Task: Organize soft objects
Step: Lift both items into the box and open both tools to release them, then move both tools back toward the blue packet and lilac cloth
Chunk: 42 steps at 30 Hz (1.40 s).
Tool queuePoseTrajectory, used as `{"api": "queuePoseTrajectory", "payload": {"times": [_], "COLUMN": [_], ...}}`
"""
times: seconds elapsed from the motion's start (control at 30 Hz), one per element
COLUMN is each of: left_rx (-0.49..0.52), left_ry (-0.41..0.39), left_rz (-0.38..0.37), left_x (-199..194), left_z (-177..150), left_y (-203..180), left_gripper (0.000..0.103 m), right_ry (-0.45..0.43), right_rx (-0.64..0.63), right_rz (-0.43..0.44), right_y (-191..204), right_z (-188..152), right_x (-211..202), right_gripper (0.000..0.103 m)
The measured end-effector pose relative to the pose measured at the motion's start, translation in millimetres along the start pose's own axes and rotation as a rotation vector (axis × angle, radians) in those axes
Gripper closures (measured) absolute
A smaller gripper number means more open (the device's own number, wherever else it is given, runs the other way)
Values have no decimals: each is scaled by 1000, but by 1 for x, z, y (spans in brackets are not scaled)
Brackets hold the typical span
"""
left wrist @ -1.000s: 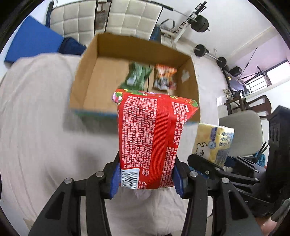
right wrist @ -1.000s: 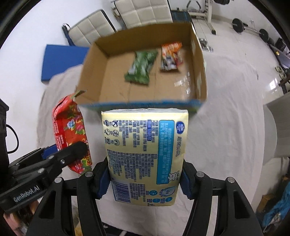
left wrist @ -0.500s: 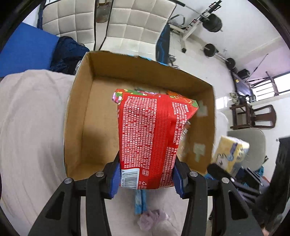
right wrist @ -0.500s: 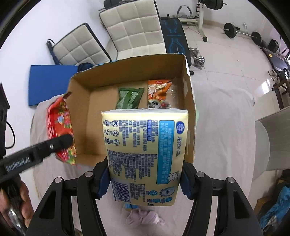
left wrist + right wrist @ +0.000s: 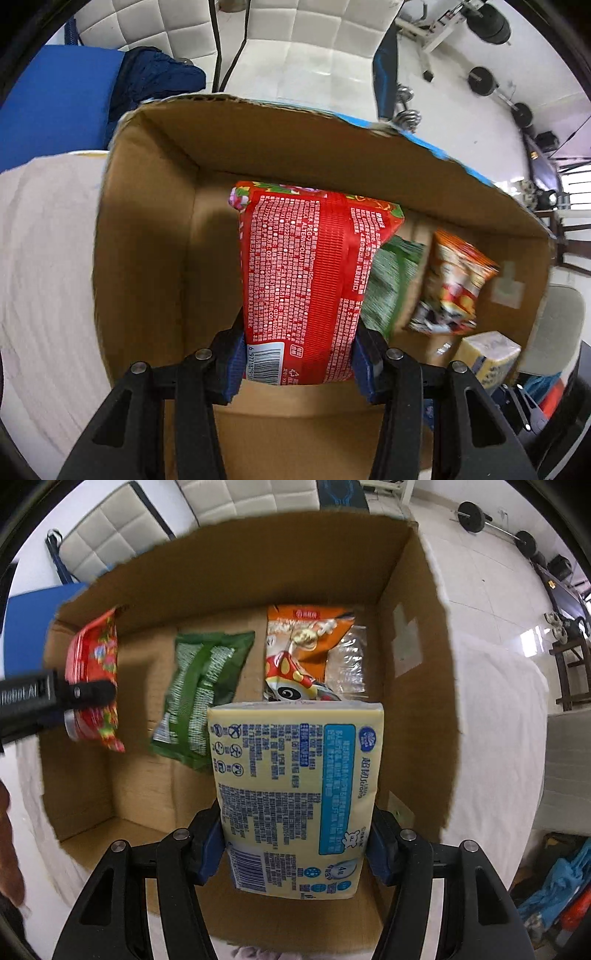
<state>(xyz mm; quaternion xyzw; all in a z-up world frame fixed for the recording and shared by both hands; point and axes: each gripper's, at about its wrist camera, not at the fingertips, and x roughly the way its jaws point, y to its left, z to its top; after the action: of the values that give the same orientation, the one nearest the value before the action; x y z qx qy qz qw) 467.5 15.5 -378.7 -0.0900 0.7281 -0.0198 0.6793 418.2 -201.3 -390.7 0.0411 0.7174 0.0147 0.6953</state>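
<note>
**Two packs held over the open box**

Far left in the left wrist view: white cloth-covered desk [image 5: 44, 258], with a blue mat [image 5: 55, 110] beyond its far edge. Next, the cardboard box [image 5: 140, 240], open at the top, near wall just under the camera. Inside its left half, clamped by the left gripper [image 5: 299, 350]: a red pack [image 5: 303, 280] with white print and a barcode at its lower end, squeezed at both sides by the blue-padded jaws, held above the box floor. Just right of it, lying on the box floor: a green packet [image 5: 391, 280], somewhat blurred, then an orange snack bag [image 5: 454, 280] near the right wall. At the lower right corner, a glimpse of the yellow pack [image 5: 487, 354].

From the right wrist view, same order. At the left edge, the left gripper's black finger across the red pack [image 5: 98, 679], over the left part of the box [image 5: 417, 664]. Then the green packet [image 5: 199, 694] flat on the floor, beside it the orange snack bag [image 5: 306, 653], apart from each other by a narrow strip of cardboard. Nearest the camera, gripped by the right gripper [image 5: 295, 849]: the yellow pack [image 5: 295, 794] with blue label and barcode, pinched at its lower sides between closed jaws, hanging over the right half of the box, its top edge covering the snack bag's lower end. Right of the box, more white desk cloth [image 5: 498, 738]. Beyond, white padded chairs [image 5: 251, 494] and barbell weights [image 5: 472, 515] on a tiled floor.
</note>
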Motion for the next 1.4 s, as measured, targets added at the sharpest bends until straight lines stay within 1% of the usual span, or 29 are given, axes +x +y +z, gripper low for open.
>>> {"api": "queuePoseTrajectory", "payload": {"times": [0.03, 0.1, 0.17, 0.27, 0.37, 0.5, 0.57, 0.63, 0.73, 0.8, 0.83, 0.87, 0.9, 0.93, 0.97, 1.0, 1.03, 1.1, 1.17, 1.27, 1.3, 1.37, 1.4], "left_rx": [-2, -6, -14, 2, 19, 24, 21, 8, 2, 17, 21, 21, 21, 22, 27, 38, 43, 49, 50, 68, 75, 61, 58], "left_ry": [5, 15, 22, 25, 36, 66, 85, 106, 109, 88, 81, 73, 67, 60, 50, 32, 10, -27, -60, -133, -151, -195, -210], "left_rz": [1, -2, -4, 3, 7, 13, 18, 12, 14, 38, 48, 46, 35, 31, 31, 36, 37, 30, 23, 28, 31, 52, 47], "left_x": [3, 9, 14, 17, 20, 27, 29, 31, 26, 18, 15, 9, 5, 2, -3, -10, -17, -28, -40, -59, -62, -71, -76], "left_z": [3, 9, 14, 19, 19, 25, 26, 28, 31, 31, 29, 29, 26, 24, 20, 16, 12, 2, -10, -33, -39, -55, -65], "left_y": [1, 1, 3, 2, 1, -1, 2, 7, 10, 10, 10, 11, 11, 12, 11, 11, 11, 13, 14, 15, 15, 17, 18], "left_gripper": [58, 58, 57, 57, 57, 57, 56, 56, 55, 54, 48, 47, 47, 45, 32, 24, 12, 9, 6, 4, 4, 5, 5], "right_ry": [0, -5, -5, 1, 31, 105, 113, 116, 116, 116, 114, 110, 101, 87, 71, 64, 61, 49, 40, -6, -26, -63, -74], "right_rx": [-1, -25, -53, -72, -86, -88, -87, -93, -93, -87, -87, -85, -81, -78, -71, -63, -51, -34, -25, -24, -26, -37, -38], "right_rz": [-9, -61, -85, -50, -45, -25, -24, -43, -43, -39, -29, -25, -26, -24, -14, -6, 6, 23, 13, -13, -17, -25, -25], "right_y": [0, 3, 9, 14, 17, 16, 17, 17, 18, 23, 25, 24, 24, 28, 29, 29, 29, 29, 29, 32, 27, 29, 30], "right_z": [2, 5, 3, 1, 0, 0, -1, -2, -3, -3, -3, -3, -2, -1, -1, -1, -1, -1, -3, -11, -18, -27, -31], "right_x": [4, 10, 8, 7, 15, 38, 43, 46, 42, 33, 29, 24, 18, 15, 9, 6, 2, -7, -13, -24, -31, -46, -51], "right_gripper": [38, 38, 37, 37, 37, 37, 37, 37, 33, 27, 26, 21, 12, 9, 8, 8, 8, 8, 8, 8, 8, 8, 8]}}
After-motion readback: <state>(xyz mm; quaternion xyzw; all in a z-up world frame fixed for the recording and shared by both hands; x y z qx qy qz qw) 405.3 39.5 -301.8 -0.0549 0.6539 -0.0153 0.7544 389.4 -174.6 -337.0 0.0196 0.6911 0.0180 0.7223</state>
